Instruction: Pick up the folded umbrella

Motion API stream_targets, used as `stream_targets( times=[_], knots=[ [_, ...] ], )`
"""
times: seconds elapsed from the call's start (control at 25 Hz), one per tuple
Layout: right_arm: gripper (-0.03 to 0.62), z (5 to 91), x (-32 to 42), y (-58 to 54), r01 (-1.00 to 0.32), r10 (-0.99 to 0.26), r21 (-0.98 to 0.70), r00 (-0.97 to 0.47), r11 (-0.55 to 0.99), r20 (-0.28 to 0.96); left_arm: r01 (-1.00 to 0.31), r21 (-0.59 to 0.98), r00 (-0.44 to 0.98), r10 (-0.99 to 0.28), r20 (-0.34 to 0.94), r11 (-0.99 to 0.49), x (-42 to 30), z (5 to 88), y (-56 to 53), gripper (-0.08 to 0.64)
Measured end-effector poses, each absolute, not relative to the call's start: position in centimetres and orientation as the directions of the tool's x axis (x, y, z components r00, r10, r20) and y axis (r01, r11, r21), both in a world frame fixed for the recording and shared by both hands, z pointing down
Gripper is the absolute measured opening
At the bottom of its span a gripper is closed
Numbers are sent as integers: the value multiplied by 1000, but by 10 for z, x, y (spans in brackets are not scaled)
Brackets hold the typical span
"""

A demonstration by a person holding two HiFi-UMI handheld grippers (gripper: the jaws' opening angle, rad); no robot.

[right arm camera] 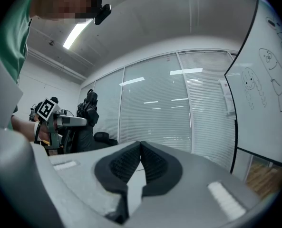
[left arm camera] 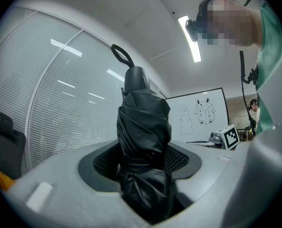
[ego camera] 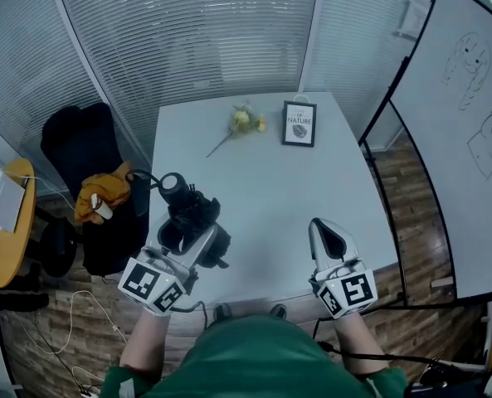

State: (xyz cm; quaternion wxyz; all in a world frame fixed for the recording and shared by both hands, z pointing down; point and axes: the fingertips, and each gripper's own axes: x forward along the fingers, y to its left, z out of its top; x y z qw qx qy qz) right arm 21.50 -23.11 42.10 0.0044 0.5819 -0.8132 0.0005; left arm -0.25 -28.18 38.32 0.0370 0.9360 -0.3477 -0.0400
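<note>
Gripping the folded umbrella (ego camera: 189,211) around its black fabric, the left gripper (ego camera: 192,232) was seen with its jaws spread wide and its pads pressed on the bundle; the umbrella was held over the near left edge of the white table (ego camera: 270,181), strap end uppermost; the right gripper (ego camera: 328,233) was held level nearby, jaws closed together on nothing.

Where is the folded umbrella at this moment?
The folded umbrella is lower left in the head view, clamped in the left gripper above the white table's near left corner, near the black chair.
</note>
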Motion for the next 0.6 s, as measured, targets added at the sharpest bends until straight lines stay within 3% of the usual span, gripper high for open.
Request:
stream_targets(
  times=[0.6],
  knots=[
    [3, 420, 215, -220, -956, -956, -2, -295, 295, -10, -635, 101, 766, -641, -42, -766, -7, 389, -280, 276]
  ],
)
